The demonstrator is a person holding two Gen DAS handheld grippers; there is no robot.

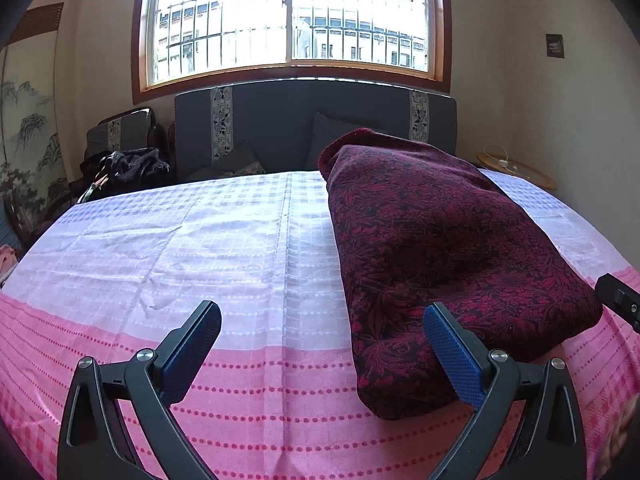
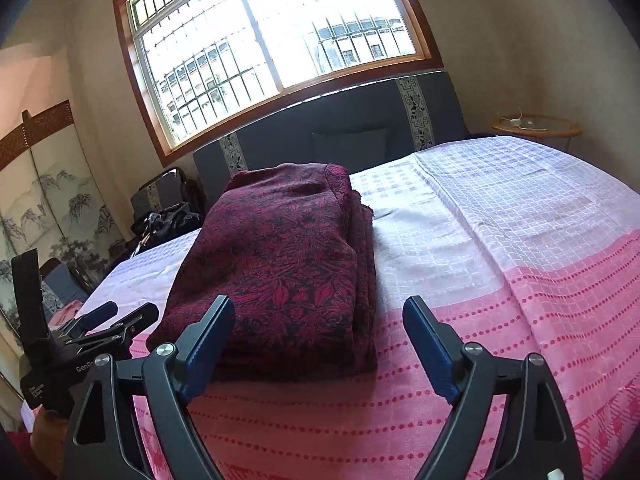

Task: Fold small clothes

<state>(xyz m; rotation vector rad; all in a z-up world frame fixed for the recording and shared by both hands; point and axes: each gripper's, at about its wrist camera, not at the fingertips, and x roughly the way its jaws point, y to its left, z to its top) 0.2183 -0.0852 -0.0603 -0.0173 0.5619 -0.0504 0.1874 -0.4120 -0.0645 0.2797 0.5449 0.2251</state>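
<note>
Right wrist view: folded maroon garment (image 2: 276,264) on pink bedspread (image 2: 520,280), right hand-held gripper (image 2: 320,320) and left hand-held gripper (image 1: 322,324) both open, empty.

place: home bedroom | cues: bed (image 1: 160,240), padded headboard (image 1: 280,120), barred window (image 1: 288,16), painted screen (image 2: 60,208)

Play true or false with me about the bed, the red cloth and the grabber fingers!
1. The dark red garment lies folded on the bedspread. True.
2. The right gripper is squeezing the garment. False: its fingers stand open and grip nothing.
3. The left gripper has open fingers. True.
4. The bedspread is green. False: it is pink and white.
5. A window is behind the bed. True.
</note>
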